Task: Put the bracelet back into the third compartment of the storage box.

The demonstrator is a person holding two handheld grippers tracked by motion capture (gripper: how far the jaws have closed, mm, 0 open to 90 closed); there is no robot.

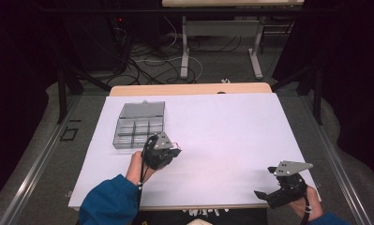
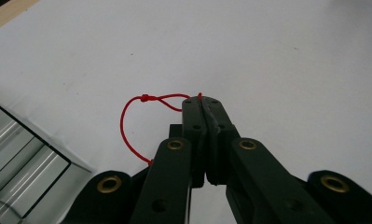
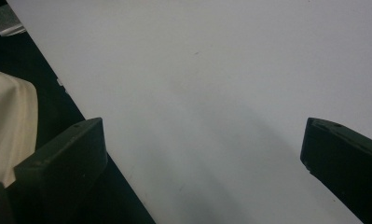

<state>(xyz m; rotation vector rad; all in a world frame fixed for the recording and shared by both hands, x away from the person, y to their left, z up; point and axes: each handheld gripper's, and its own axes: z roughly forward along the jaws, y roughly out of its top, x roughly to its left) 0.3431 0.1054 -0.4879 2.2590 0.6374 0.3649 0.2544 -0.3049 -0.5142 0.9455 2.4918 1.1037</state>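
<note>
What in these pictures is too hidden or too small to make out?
- Contents of the compartment box: too small in the high view; cut off by the edge in the left gripper view.
- Ends of the red string: pinched in the shut left gripper, its lower end hidden behind the fingers.
- Right gripper: its open finger tips are cut off by the frame edges in the right gripper view.

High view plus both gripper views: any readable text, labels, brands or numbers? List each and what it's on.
None readable.
Clear plastic compartment box: no label legible; contents too small to tell.
White table sheet: blank.
Left tongs, shut on a thin red string loop: brass rivets, no markings.
Right tongs, open: no markings.
Grey three-cornered plates: holes, no print.
</note>
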